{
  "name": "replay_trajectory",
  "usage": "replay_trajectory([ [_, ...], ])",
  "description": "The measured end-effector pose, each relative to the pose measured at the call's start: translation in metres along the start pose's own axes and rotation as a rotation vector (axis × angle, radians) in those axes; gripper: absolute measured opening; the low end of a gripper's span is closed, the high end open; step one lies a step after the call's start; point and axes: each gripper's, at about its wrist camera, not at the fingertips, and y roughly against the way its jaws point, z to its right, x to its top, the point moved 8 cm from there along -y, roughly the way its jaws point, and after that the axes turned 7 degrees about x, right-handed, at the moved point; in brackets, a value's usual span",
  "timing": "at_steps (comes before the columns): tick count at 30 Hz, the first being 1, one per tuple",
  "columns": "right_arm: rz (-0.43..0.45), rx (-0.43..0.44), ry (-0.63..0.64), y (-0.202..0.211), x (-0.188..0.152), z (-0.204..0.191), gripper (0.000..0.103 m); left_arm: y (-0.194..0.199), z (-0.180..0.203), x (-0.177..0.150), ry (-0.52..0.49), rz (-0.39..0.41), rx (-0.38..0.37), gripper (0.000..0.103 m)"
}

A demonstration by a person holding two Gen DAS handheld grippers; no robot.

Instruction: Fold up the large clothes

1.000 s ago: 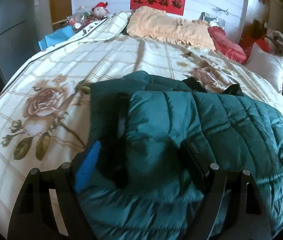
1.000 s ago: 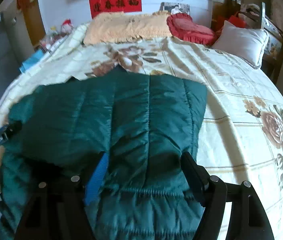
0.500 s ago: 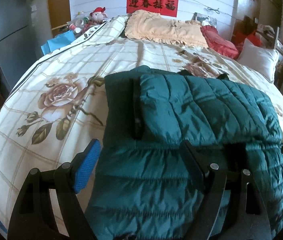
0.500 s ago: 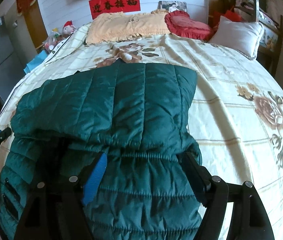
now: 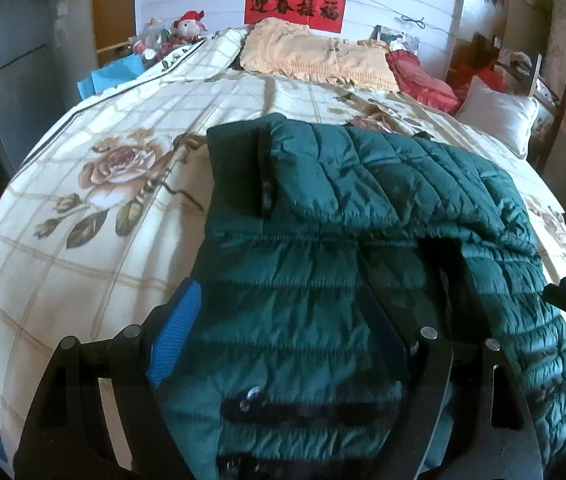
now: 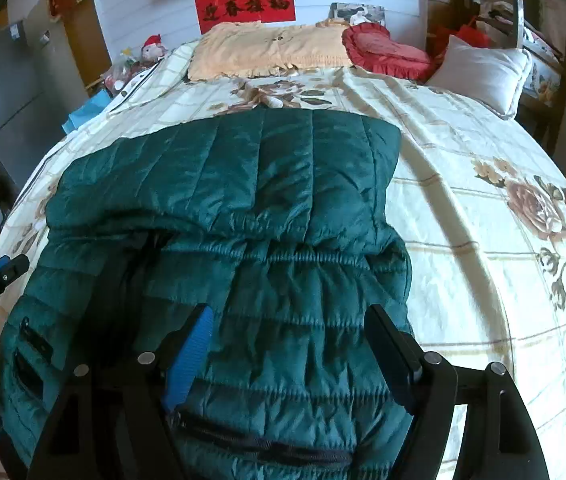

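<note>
Left gripper (image 5: pixel 283 328): I found its jaws spread wide over the near hem, holding nothing.
Right gripper (image 6: pixel 295 344): likewise released, poised above the quilted front; no fabric pinched.
Jacket (image 5: pixel 363 216): the green padded jacket lay on the floral bedspread (image 5: pixel 95 208), its far part doubled toward me over the near part, pockets facing up.
Surroundings: peach pillow (image 6: pixel 267 52) and red cushion (image 6: pixel 379 48) well apart, at the headboard.
Step in hand: I judged one fold laid and both tools clear.
Next move: likely grasping the two near corners to fold again, pinching every layer.
</note>
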Motion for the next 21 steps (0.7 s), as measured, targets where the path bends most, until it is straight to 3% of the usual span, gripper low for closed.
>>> replay_trajectory([
  [21, 0.005, 0.014, 0.007, 0.025, -0.037, -0.014, 0.076, 0.029, -0.035, -0.054, 0.042, -0.049, -0.012, 0.082],
])
